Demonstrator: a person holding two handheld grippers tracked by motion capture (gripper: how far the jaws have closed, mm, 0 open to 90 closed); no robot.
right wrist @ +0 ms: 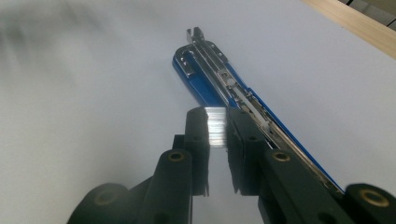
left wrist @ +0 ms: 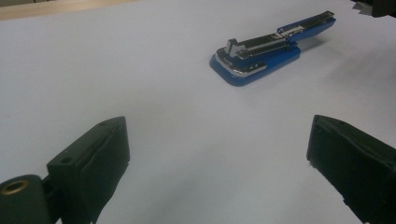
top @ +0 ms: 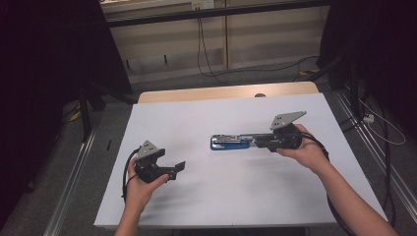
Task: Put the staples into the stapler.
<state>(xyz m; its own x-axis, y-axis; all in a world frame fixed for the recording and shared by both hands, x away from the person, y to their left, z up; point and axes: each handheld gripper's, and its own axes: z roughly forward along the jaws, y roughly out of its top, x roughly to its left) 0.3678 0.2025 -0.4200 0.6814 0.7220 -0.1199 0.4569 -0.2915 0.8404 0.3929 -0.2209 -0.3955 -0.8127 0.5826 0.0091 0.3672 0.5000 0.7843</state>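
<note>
Hovering at lower left over the white table (top: 206, 196), left gripper (top: 176, 169) released, jaws spread wide. Lying mid-frame, one blue stapler (top: 230, 142), opened flat. Pinching one strip of staples (right wrist: 215, 126) at right of centre, right gripper (right wrist: 217, 128) clenched.

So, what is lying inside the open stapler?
The blue stapler lies open, showing its bare metal rail. The right claw, shut on a strip of staples, covers the rail's near end, so staples there cannot be seen.
</note>
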